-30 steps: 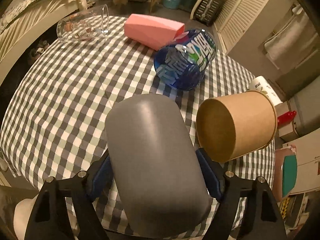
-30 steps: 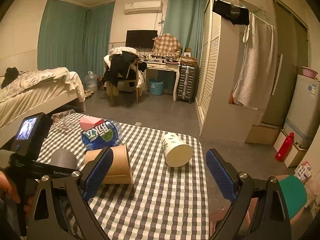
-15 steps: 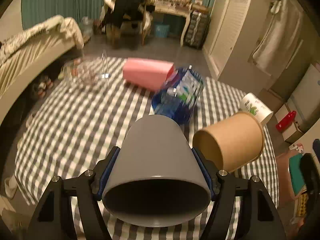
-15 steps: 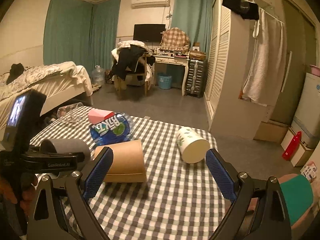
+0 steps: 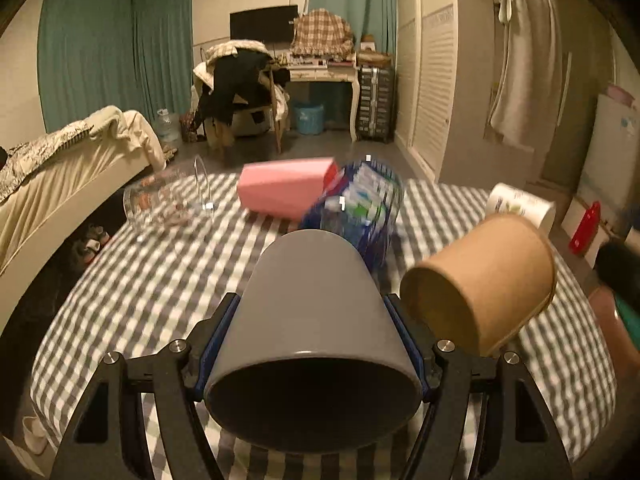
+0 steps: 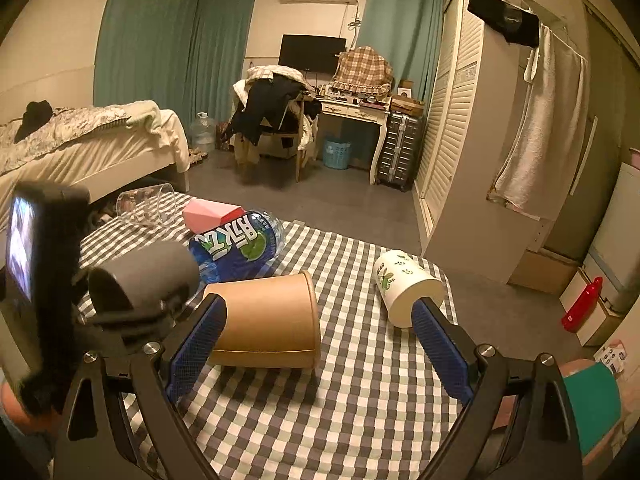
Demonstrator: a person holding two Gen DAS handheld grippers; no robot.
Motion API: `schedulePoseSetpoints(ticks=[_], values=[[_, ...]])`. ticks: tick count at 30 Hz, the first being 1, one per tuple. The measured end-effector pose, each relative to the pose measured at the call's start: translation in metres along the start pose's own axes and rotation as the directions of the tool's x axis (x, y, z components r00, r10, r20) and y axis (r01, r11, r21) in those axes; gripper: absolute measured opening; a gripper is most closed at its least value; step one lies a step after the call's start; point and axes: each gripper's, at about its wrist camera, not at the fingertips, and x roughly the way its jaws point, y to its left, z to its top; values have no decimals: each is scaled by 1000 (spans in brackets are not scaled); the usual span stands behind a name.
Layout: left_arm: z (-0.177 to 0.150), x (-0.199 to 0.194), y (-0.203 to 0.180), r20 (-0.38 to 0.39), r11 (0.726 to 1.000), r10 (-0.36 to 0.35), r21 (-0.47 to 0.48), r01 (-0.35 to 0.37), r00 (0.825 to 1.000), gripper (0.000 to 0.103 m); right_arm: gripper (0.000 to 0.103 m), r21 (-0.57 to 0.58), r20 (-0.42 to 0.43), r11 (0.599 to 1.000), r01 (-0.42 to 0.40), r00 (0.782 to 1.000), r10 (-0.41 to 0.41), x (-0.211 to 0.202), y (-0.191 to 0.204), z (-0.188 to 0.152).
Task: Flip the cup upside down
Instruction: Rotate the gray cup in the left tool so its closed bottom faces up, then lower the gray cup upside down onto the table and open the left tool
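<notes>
My left gripper (image 5: 312, 332) is shut on a grey cup (image 5: 312, 320) and holds it above the checked table (image 5: 140, 288). The cup lies about level, its open mouth toward the camera and its base pointing away. In the right wrist view the grey cup (image 6: 148, 276) shows at the left, held in the left gripper (image 6: 132, 312). My right gripper (image 6: 320, 344) is open and empty above the table's near side, with a brown paper cup (image 6: 268, 320) lying on its side between its fingers' line of sight.
On the table lie a brown paper cup (image 5: 480, 280), a blue water bottle (image 5: 360, 212), a pink box (image 5: 284, 188), a clear glass (image 5: 168, 196) and a white patterned cup (image 6: 404, 288), all on their sides. A bed (image 6: 80, 140) stands at the left.
My left gripper has tilted the grey cup up and over, so its open mouth now faces the camera. The view has swung from the tabletop toward the room. The right gripper has shifted slightly.
</notes>
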Motion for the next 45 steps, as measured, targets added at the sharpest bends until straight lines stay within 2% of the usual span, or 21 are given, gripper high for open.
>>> schedulePoseSetpoints(ticks=[7,10,15,16,19,23,28,30,34,36,37,40,42,45], values=[[-14,-13,3,-35,999,-33,17,33,999,73,94,-4,4,1000,-1,1000,1,-1,1,-1],[-20,-14,5,-111,998,-60,9,61,992,73,94,7,7,1000,2,1000,-2,-4,-3,-1],[-11,-16,9,-207,995,-96,-21,94,974,76,94,17,10,1000,4,1000,-5,-7,-8,-1],[-8,-17,10,-215,995,-100,-26,97,971,80,94,18,11,1000,4,1000,-4,-8,-9,-1],[7,-22,9,-225,994,-113,-23,111,968,82,94,19,11,1000,4,1000,-4,-9,-10,-1],[30,-6,8,-321,993,-121,-27,119,939,82,94,26,5,1000,7,1000,-7,-8,-13,-1],[34,28,14,-464,994,-103,-31,101,880,80,94,25,7,1000,2,1000,-2,-7,-13,-1],[33,33,14,-486,989,-144,-47,139,862,73,94,24,8,1000,0,1000,0,-7,-13,0],[34,36,8,-498,988,-142,-17,155,855,73,94,27,5,1000,0,1000,0,-5,-12,0],[36,36,8,-494,988,-144,-18,156,857,72,94,23,4,1000,-1,1000,1,-5,-11,1],[39,35,8,-476,988,-145,-20,154,868,72,94,19,4,1000,-1,1000,1,-5,-9,1],[50,27,7,-389,991,-121,3,133,913,72,94,12,5,1000,2,1000,-2,-6,-7,1],[56,16,5,-301,993,-106,23,119,948,72,94,13,5,1000,3,1000,-3,-6,-7,1],[60,5,5,-201,996,-68,46,79,977,72,94,14,-1,1000,10,1000,-10,-4,-7,0]])
